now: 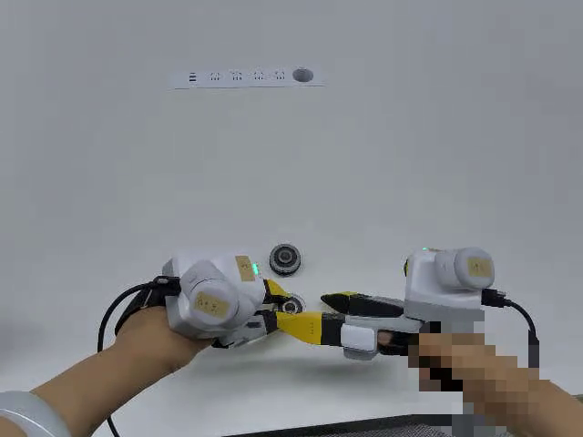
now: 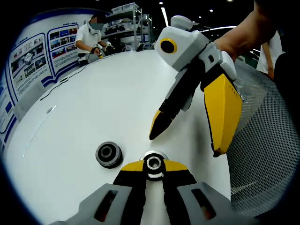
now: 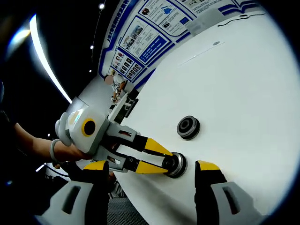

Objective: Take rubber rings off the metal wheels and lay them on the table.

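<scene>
**benchnewb:** Holding anything with the left gripper [image 3: 169, 163] right now?

**ringpuller:** Yep, clenched on a small metal wheel [image 3: 178, 165], pinched between the two yellow jaw tips, low over the near part of the white table [image 1: 410, 164]. Resting on the surface or just off it? Can't tell. Can't tell about any rubber on that one either.

**benchnewb:** And the right gripper [image 2: 184, 144]?

**ringpuller:** Spread wide, gripping nothing. Pointing in from the right, tips near the held wheel but not touching.

**benchnewb:** Any other wheels around?

**ringpuller:** One second wheel [image 1: 285, 259], lying flat on the table just beyond the grippers, dark around the rim, apart from both sets of jaws.

**benchnewb:** What about the surface and the room?

**ringpuller:** Plain white top, smooth, slightly glossy. White power strip [image 1: 246, 76] way out at the far side. Thin dark cable [image 2: 51, 91] snaking across the top toward the wall in the left gripper view. Beyond the table: wall posters [image 2: 35, 56] with blue borders, shelving [image 2: 126, 18] stacked with bins, long ceiling strip lights [image 2: 165, 14], plus a person in a white shirt [image 2: 89, 35] at the table's far end. Grey mesh [image 2: 267, 154] right past the table edge beside the right gripper. Black cords [image 1: 114, 319] trailing from both grippers in the head view.
</scene>
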`<state>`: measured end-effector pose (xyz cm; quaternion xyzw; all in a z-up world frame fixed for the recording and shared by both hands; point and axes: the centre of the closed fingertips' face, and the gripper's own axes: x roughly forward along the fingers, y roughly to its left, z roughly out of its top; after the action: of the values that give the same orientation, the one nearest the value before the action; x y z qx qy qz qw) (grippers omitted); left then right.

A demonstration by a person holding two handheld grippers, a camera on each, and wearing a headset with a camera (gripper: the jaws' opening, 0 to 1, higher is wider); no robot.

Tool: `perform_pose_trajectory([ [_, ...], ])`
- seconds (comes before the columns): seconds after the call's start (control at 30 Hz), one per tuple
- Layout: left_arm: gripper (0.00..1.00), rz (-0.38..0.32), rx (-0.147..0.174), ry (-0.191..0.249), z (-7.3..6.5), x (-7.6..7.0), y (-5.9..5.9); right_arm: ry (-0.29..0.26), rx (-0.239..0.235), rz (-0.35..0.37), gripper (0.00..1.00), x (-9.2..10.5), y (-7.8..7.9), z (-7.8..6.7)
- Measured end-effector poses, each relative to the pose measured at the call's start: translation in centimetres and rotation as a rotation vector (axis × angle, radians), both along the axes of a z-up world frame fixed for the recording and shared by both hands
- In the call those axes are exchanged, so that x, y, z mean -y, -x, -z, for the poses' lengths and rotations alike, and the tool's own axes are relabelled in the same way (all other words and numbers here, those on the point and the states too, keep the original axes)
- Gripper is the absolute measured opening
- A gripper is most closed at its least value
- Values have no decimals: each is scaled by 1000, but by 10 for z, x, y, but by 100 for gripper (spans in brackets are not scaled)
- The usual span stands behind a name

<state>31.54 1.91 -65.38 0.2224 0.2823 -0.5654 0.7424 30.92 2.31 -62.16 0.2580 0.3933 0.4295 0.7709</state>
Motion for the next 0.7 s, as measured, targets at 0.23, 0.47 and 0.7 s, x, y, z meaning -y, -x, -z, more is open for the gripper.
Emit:
perform_pose_trajectory([
  [0.23,12,1,-1,5,0,0,0,-18,-27,-25,75,-8,1,1],
  [0.47,12,-2,-3,10,1,-1,0,-30,-41,-50,75,-15,1,2],
  [0.7,12,-5,-5,14,1,-1,1,-34,-46,-71,75,-19,1,3],
])
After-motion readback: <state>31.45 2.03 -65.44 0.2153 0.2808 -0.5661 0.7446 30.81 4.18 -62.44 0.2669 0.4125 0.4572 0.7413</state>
